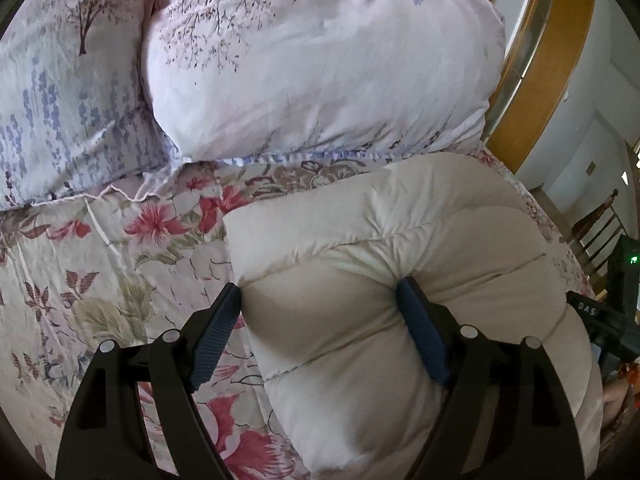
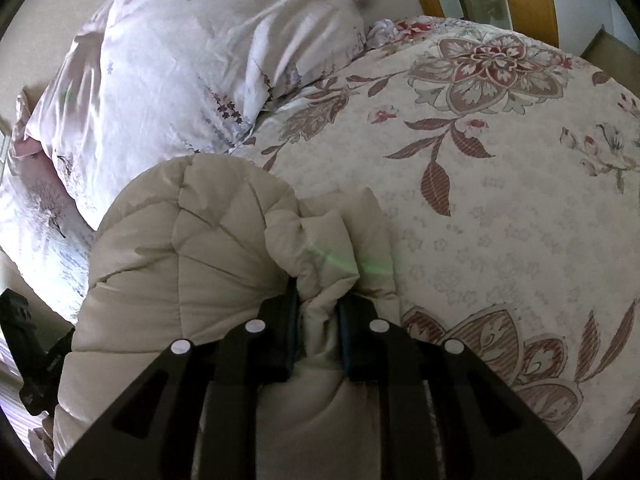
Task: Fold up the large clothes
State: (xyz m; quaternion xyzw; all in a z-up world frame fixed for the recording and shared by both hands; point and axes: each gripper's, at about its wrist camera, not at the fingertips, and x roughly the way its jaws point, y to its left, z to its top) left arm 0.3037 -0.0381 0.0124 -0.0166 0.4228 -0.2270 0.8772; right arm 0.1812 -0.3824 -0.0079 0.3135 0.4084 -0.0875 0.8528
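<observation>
Beige quilted puffer garment [image 1: 400, 280], folded into puffy bundle, lying on floral bedspread, one fold bunched up.

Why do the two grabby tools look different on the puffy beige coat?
The left tool is spread wide, its blue pads straddling a fat bulge of the puffy beige coat. The right tool is nearly closed, pinching a bunched-up fold of the coat. The left one's pads show clearly; the right one's are mostly buried in fabric. Both are black, point downward, and work the same coat on the flowery bedspread.
</observation>
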